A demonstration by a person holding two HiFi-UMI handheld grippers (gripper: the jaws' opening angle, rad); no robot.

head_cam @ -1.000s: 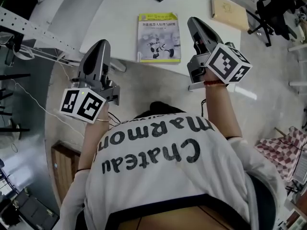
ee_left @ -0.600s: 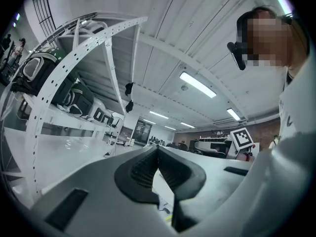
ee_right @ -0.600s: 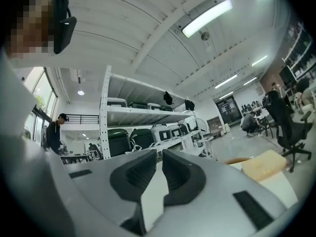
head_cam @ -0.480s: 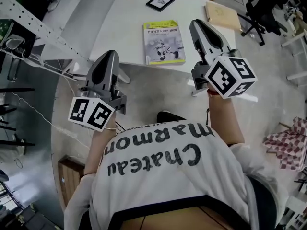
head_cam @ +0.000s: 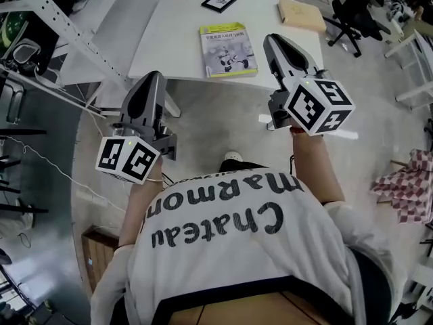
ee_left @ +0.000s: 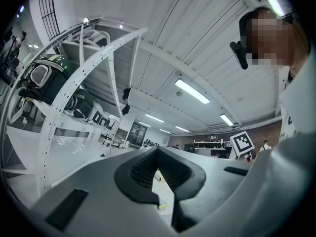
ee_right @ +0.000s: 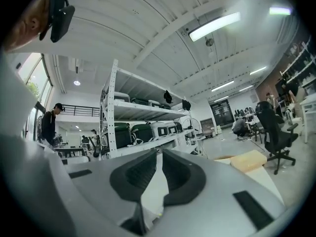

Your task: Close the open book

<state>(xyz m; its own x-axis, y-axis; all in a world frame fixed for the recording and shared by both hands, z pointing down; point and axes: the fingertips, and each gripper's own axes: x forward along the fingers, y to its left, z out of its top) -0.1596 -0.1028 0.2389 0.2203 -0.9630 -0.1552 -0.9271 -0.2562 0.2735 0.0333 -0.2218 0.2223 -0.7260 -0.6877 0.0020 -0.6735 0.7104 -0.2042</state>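
Already the book point(head_cam: 228, 49) lies shut, cover up, on the white surface point(head_cam: 169, 39), its long side running away from the person. Both claws are pinched together and empty. The right claw point(head_cam: 272, 40) is nearer, and the left claw point(head_cam: 151, 78) is well apart.

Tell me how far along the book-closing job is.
Done: the book lies shut, cover up, on the white table. In hand: nothing. The left tool and the right tool are both shut and empty, held in the air apart from the book. Left: nothing that shows. The closing looks complete.
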